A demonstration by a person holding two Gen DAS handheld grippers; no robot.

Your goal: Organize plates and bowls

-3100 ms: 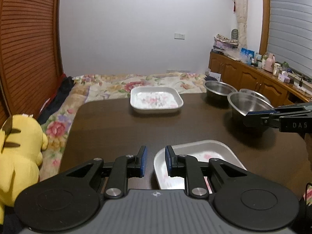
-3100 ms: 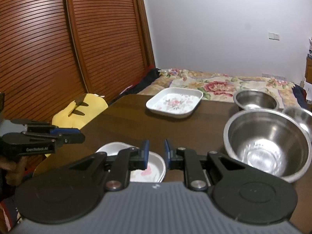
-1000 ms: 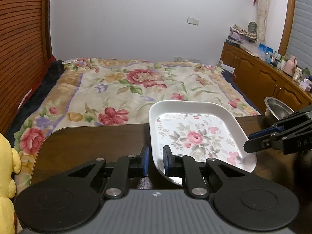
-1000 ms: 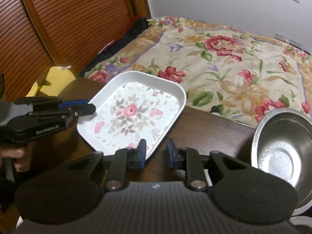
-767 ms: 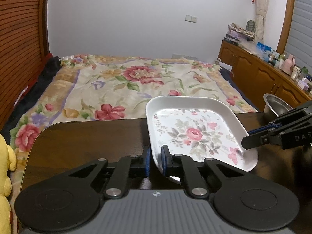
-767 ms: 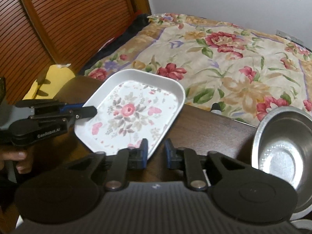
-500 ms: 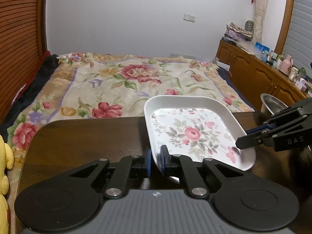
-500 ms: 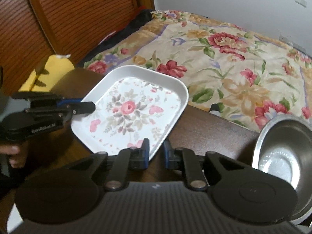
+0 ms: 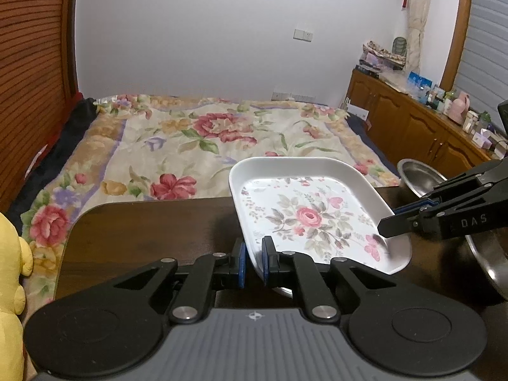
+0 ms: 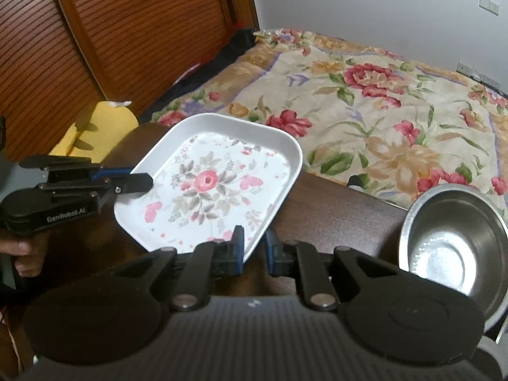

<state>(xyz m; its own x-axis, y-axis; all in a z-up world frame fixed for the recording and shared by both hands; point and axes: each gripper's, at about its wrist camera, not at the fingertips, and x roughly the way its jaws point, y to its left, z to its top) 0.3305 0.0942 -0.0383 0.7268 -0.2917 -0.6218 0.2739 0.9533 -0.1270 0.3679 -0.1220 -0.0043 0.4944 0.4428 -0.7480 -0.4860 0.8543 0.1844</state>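
A white rectangular plate with a pink rose print (image 9: 311,216) sits at the far edge of the dark wooden table (image 9: 143,228), slightly tilted. My left gripper (image 9: 253,258) is shut on its near left rim. My right gripper (image 10: 254,247) is shut on the plate's (image 10: 209,184) right rim. Each gripper shows in the other's view, pinching the rim from its own side. A steel bowl (image 10: 451,241) stands to the right of the plate. A second, larger steel bowl (image 9: 485,260) is cut off by the right gripper's body.
A bed with a floral quilt (image 9: 206,146) lies just past the table's far edge. A yellow plush toy (image 9: 9,270) sits off the table's left side. Wooden cabinets (image 9: 412,127) line the right wall and slatted wooden doors (image 10: 127,31) the left. A person's hand (image 10: 22,250) holds the left gripper.
Both grippers came forward from the table's near side to the far floral plate. In the last second their fingers narrowed onto its left and right rims.
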